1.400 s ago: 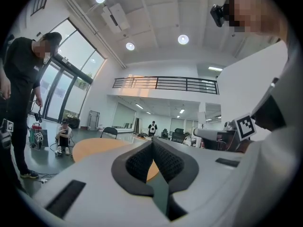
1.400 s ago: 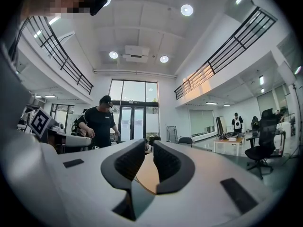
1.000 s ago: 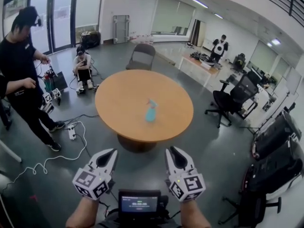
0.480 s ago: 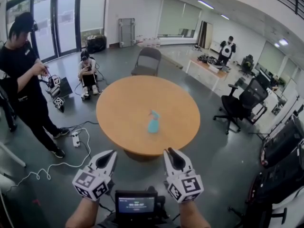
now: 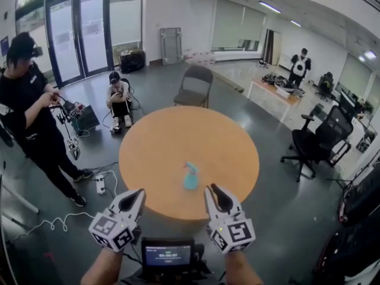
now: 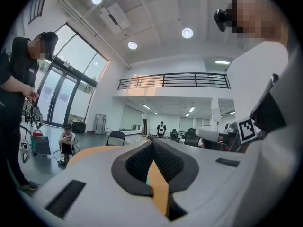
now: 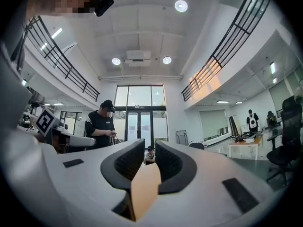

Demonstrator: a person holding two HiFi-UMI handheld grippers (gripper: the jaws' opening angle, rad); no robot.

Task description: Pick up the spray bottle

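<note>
Spray bottle: a small teal plastic spray bottle (image 5: 190,177) stands upright on the desk, toward its near edge. It sits just beyond the gap between the two tongs and neither touches it. Whether it holds any liquid cannot be told.

Left tongs: the grey left tongs (image 5: 135,196) with black pads are pressed together with nothing between them. They are held level short of the desk edge.

Right tongs: the matching right tongs (image 5: 215,193) stand a narrow slit apart and are empty. They are also level, beside the left pair.

Desk: a round light-brown wooden desk (image 5: 172,135) on a single central foot, bare apart from the bottle.

Screen: a small dark screen (image 5: 166,255) sits low between the person's forearms.

Floor: a glossy grey floor (image 5: 279,206) carries a white power strip (image 5: 100,184) and a looping white cable (image 5: 53,223) to the left.

Room: a tall, bright hall with glass doors (image 5: 77,34) at the back left. A dark folding chair (image 5: 195,85) stands beyond the desk and a black office chair (image 5: 323,141) to its right.

People: a standing person (image 5: 32,117) in black is at the left, and a seated person (image 5: 119,100) is on the floor near the doors. Another person (image 5: 301,67) stands by a long desk (image 5: 279,91) far right.
</note>
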